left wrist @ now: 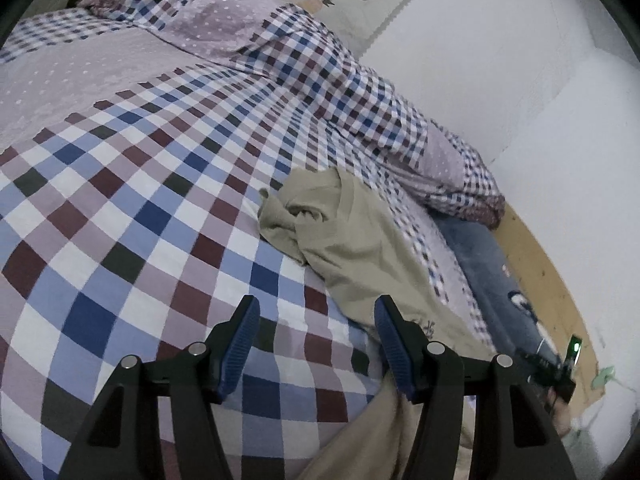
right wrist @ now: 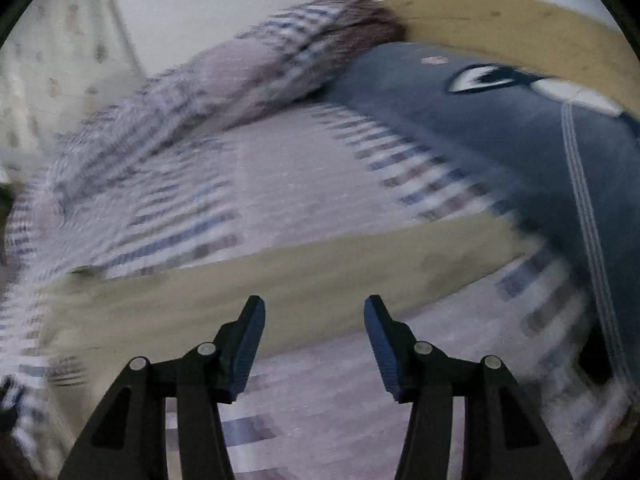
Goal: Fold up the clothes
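The beige garment (left wrist: pixel 356 236) lies rumpled on the checked bedspread (left wrist: pixel 132 200), its bunched end towards the rolled quilt (left wrist: pixel 360 100), nothing folded yet. The left gripper (left wrist: pixel 316 316) hangs just above the garment's near edge, jaws apart and empty. The right gripper (right wrist: pixel 314 314), also spread and empty, hovers near the garment in a blurred view. All the folding remains.

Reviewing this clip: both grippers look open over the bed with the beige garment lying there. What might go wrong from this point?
1. The beige garment lies bunched, part of it trailing under the open left gripper; a pinch there may catch several layers, or the checked bedcover too.
2. The right wrist view is motion-blurred, so the open right gripper may close on a poorly judged spot of the garment.
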`<state>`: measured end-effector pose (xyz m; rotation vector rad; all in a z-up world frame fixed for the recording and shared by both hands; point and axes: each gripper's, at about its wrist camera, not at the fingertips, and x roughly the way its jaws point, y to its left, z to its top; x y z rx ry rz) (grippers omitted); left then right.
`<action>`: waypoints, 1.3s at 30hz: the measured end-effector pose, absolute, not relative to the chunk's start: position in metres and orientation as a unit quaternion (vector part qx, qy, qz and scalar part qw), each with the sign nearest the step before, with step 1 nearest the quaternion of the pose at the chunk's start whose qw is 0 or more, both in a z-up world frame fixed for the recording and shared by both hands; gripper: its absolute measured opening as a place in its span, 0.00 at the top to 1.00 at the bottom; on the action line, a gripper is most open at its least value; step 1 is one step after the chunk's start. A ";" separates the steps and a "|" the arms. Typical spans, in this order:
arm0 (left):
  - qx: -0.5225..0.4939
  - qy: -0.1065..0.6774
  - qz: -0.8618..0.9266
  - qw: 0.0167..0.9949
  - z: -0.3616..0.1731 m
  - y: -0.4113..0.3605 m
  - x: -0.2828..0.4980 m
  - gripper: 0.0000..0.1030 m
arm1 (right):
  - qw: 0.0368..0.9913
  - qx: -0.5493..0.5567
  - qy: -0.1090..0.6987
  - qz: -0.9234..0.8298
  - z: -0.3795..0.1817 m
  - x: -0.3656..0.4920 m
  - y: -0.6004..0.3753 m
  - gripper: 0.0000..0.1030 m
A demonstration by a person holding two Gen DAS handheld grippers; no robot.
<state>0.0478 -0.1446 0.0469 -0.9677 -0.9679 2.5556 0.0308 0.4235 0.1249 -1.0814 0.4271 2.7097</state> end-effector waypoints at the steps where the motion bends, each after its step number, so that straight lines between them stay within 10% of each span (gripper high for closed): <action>1: -0.330 -0.337 0.874 0.120 0.047 -0.147 0.047 0.39 | 0.075 -0.363 0.152 0.916 0.122 0.031 0.406 0.46; 22: -0.346 -0.347 0.865 0.108 0.030 -0.149 0.025 0.39 | -0.219 -0.398 -0.045 0.890 0.063 -0.018 0.152 0.50; 25: -0.347 -0.337 0.869 0.107 0.030 -0.145 0.024 0.39 | -0.216 -0.394 -0.029 0.893 0.062 -0.020 0.162 1.00; 39: -0.349 -0.341 0.864 0.121 0.036 -0.154 0.028 0.38 | 0.032 -0.410 0.221 0.885 0.063 -0.029 0.349 0.95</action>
